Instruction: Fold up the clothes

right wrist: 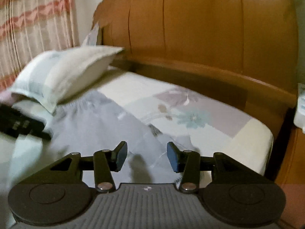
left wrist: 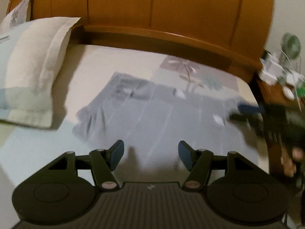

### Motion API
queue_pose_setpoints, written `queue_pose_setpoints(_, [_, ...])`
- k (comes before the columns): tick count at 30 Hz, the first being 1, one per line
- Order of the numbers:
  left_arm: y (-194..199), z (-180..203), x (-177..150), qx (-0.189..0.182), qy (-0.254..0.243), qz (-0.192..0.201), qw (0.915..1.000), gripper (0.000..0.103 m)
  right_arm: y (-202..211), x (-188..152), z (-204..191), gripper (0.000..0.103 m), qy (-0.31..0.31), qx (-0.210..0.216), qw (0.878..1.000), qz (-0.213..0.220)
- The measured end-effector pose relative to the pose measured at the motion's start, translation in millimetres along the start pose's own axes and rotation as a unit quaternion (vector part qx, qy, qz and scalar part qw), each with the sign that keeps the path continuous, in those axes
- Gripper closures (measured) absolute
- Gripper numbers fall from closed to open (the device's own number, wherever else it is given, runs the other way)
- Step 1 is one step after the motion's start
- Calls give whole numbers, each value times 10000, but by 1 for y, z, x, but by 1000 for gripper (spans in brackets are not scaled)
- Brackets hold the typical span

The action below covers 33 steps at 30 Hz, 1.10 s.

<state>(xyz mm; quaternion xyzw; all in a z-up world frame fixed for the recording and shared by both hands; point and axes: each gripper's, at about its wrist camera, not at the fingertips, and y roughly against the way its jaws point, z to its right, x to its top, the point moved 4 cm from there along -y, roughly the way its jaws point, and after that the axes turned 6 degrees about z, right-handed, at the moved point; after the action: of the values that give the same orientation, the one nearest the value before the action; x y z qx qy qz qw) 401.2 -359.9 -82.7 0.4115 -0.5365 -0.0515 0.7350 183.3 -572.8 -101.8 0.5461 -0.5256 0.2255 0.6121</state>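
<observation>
A pale grey garment (left wrist: 152, 114) with thin white stripes lies spread on the bed, one corner rumpled at its left. My left gripper (left wrist: 150, 155) hovers open above its near edge, nothing between the blue pads. In the left wrist view my right gripper (left wrist: 246, 112) shows blurred at the garment's right side, held by a hand (left wrist: 293, 162). In the right wrist view the same garment (right wrist: 106, 126) runs under my right gripper (right wrist: 146, 156), which is open and empty. My left gripper (right wrist: 21, 124) appears dark at the left edge there.
A cream pillow (left wrist: 32, 72) lies left of the garment against the brown wooden headboard (left wrist: 171, 13). The floral bedsheet (left wrist: 190, 70) shows beyond the garment. A nightstand (left wrist: 274, 91) with a small green fan (left wrist: 290, 43) and white items stands right. A striped curtain (right wrist: 36, 19) hangs behind.
</observation>
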Motion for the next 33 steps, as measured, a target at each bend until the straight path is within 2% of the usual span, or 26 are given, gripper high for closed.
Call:
queue_pose_setpoints(2, [-18,-9,4,59,104,104,9999,38,6,-7,9,52,-76,-8,9999,-79])
queue_pose_setpoints(5, [-39,-28,-7,425,414,-182,9981,39,18,-13,18,52,-218,59,9996,-147])
queue_pose_setpoints(7, [-34,-31,-10,360,464,-115,9982,38,21,-10,9,51,-193,43,9995,-244])
queue_pose_setpoints(8, [-32,-30,-9,352,419,-104,9984,39,21,-7,2,47,-170,57,9994,-285])
queue_pose_setpoints(12, [-26,-17,8,302,-60,-27,9995,38,39,-1,-30,42,-33,632,9976,-276])
queue_pose_setpoints(15, [-36,-7,28,231,-211,35,9995,38,46,-14,-65,42,271,1097,9923,-513])
queue_pose_setpoints(19, [-65,-3,48,168,-280,134,9994,38,53,-50,-88,43,794,1122,9862,-926])
queue_pose_setpoints(21, [-82,-6,54,224,-255,150,9993,38,61,-56,-90,43,969,1058,9864,-807])
queue_pose_setpoints(25, [-112,-12,56,332,-41,94,9994,37,62,-55,-88,43,808,1118,9868,-854])
queue_pose_setpoints(29, [-104,-2,57,428,-249,-39,9988,37,64,-54,-86,42,723,1176,9870,-824])
queue_pose_setpoints(33, [-65,-4,41,211,-388,-60,9990,34,70,-38,-75,43,523,1291,9881,-652])
